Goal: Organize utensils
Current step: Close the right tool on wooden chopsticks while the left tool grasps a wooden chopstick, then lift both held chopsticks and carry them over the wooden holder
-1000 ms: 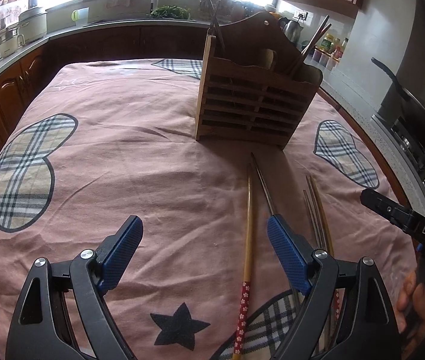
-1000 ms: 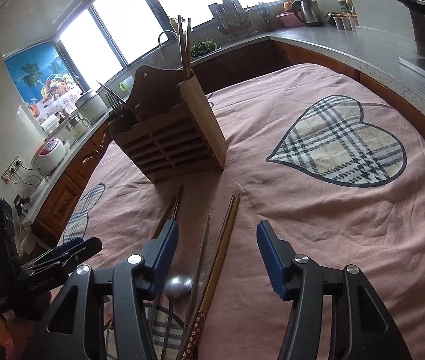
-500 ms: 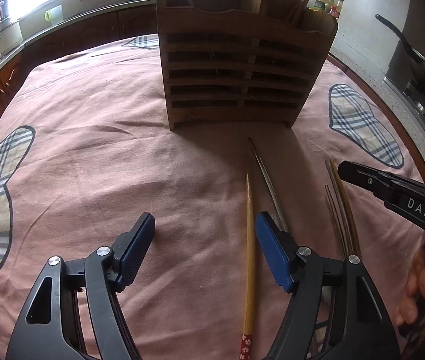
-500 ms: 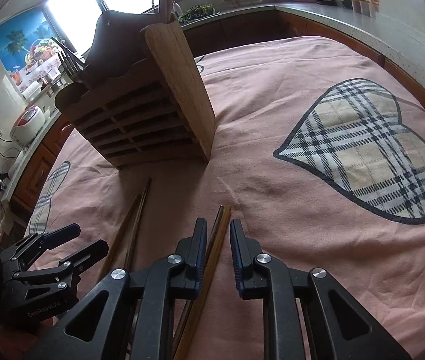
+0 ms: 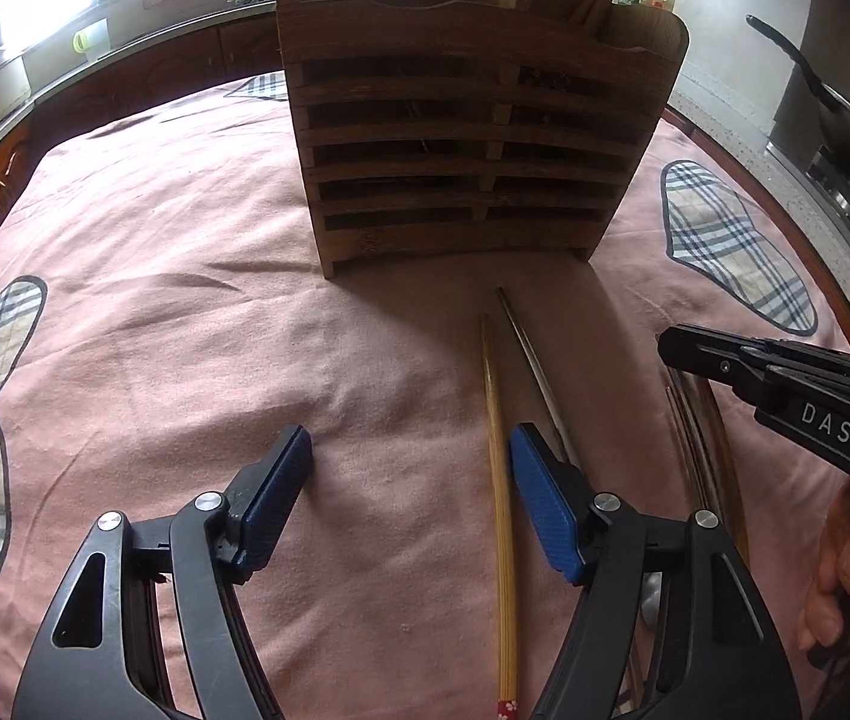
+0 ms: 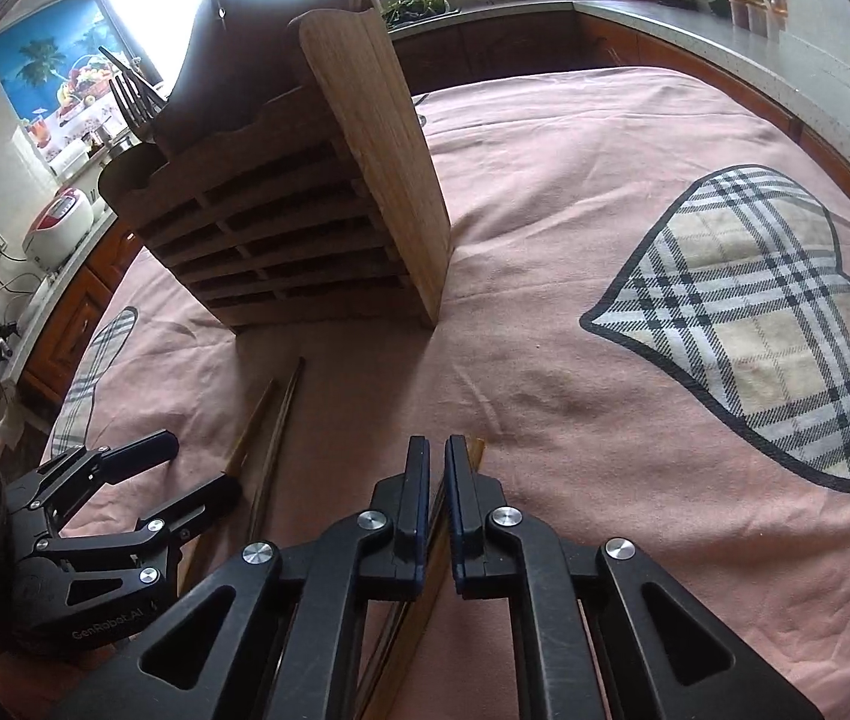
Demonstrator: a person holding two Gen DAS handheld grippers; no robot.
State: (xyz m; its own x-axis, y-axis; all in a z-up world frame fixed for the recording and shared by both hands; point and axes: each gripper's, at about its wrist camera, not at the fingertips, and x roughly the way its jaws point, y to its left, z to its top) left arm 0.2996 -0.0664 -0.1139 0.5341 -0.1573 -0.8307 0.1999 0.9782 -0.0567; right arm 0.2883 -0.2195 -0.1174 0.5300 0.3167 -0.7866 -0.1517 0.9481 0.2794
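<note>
A slatted wooden utensil holder (image 5: 472, 138) stands on the pink tablecloth; it also shows in the right wrist view (image 6: 305, 210) with forks and chopsticks in it. My left gripper (image 5: 410, 456) is open, low over the cloth, its right finger beside a bamboo chopstick (image 5: 499, 480) and a metal chopstick (image 5: 529, 360). My right gripper (image 6: 438, 474) is shut on a pair of brown chopsticks (image 6: 425, 576) lying on the cloth; it shows in the left wrist view (image 5: 724, 360) over those chopsticks (image 5: 706, 456).
The tablecloth (image 6: 574, 276) has plaid heart patches (image 6: 754, 324). Kitchen counters ring the table, with a rice cooker (image 6: 59, 228) at the left and a wok (image 5: 832, 102) on a stove at the right. A spoon (image 5: 652, 594) lies partly hidden under my left gripper.
Both grippers moved forward toward the holder. My right gripper went from wide open to shut around the brown chopsticks. My left gripper stayed open.
</note>
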